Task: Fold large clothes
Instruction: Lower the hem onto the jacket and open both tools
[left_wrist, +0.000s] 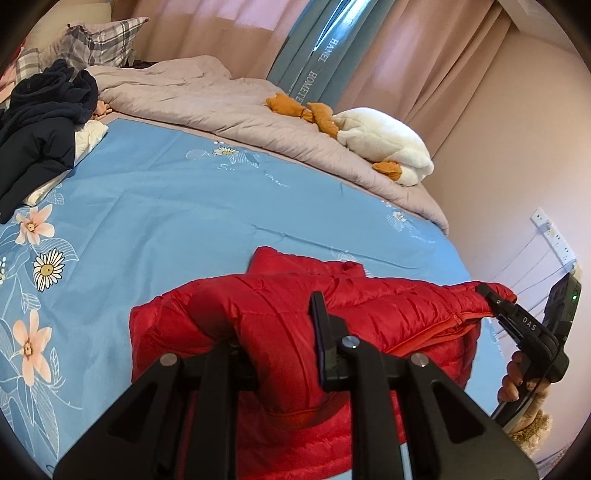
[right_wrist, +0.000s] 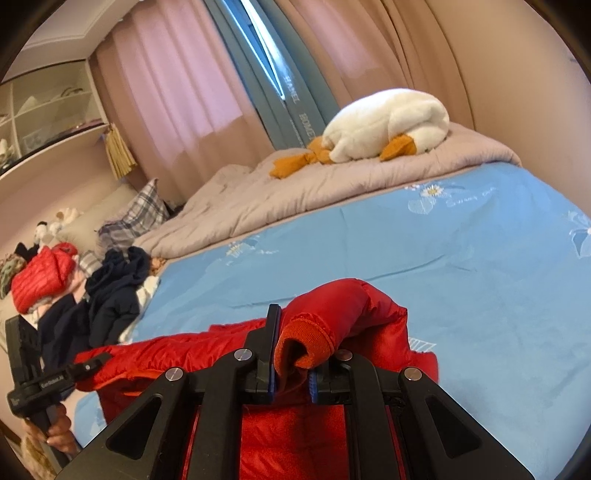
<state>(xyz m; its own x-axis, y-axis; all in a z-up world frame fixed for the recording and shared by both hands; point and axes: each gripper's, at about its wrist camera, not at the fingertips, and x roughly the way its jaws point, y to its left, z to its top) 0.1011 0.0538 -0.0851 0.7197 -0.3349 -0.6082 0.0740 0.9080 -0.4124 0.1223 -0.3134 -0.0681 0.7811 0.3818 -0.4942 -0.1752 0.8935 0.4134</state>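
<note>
Left wrist view: the left gripper has its jaws clamped on a thick fold of the red puffer jacket. The jacket hangs stretched between the two grippers over the near part of the blue flowered bedsheet. At the right edge, the right gripper pinches the jacket's far end; a hand grips its handle. Farther back, a grey quilt lies bunched across the bed with a white and orange plush toy on it. A heap of dark clothes sits at the left, a plaid pillow behind it.

Right wrist view: the right gripper is closed narrowly on the jacket at its orange knit cuff, which bulges up between the fingers. The jacket's body runs leftwards to the left gripper, which bites its edge; a hand holds that handle. The blue bedsheet spreads beyond. The plush toy rests on the quilt. A second red jacket lies on the pile at the left, beside the dark clothes.
</note>
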